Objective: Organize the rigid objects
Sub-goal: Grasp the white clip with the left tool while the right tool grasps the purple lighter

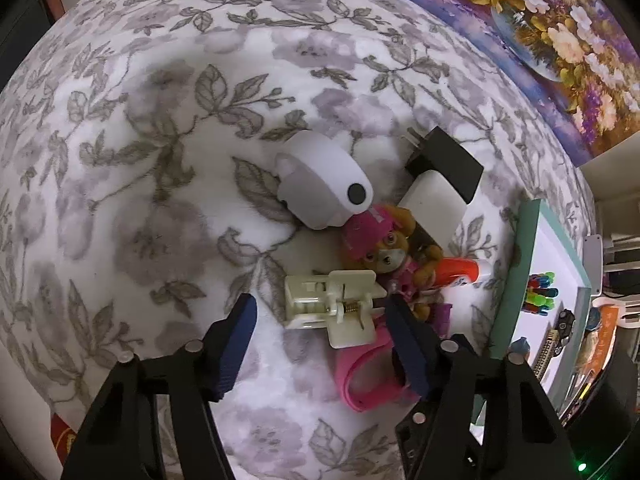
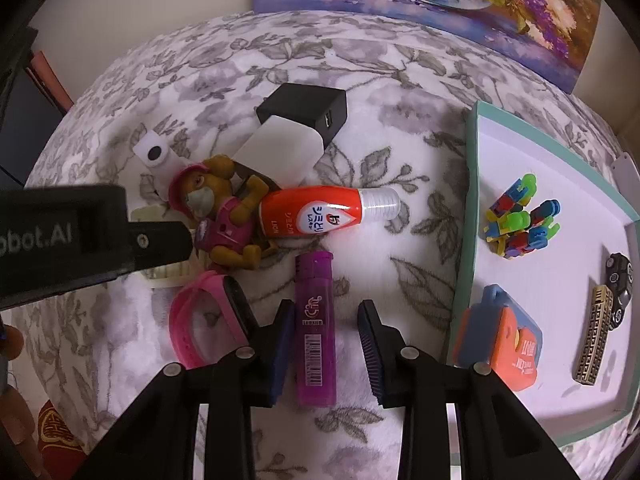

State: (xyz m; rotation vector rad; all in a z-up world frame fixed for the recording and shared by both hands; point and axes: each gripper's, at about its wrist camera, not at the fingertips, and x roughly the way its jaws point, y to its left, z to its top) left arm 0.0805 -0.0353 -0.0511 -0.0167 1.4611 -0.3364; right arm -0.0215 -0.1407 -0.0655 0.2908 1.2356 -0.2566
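A cream plastic clip (image 1: 332, 304) lies on the floral blanket between the fingers of my left gripper (image 1: 322, 300), which points down over it; its pads stand clear of the clip, so it is open. A purple lighter (image 2: 314, 332) lies lengthwise between the fingers of my right gripper (image 2: 325, 306). The left pad is against the lighter, the right pad stands a gap away. Beside them lie a pink watch band (image 2: 204, 320), a dog figurine (image 2: 224, 216) and an orange bottle (image 2: 316, 212).
A white camera (image 1: 320, 184), a black charger (image 2: 304, 110) and a white charger (image 2: 280, 148) lie further back. To the right, a teal-rimmed tray (image 2: 472, 200) holds a block toy (image 2: 520, 220), a blue-orange item (image 2: 500, 344), a gold lighter (image 2: 596, 336) and a toy car (image 2: 620, 284).
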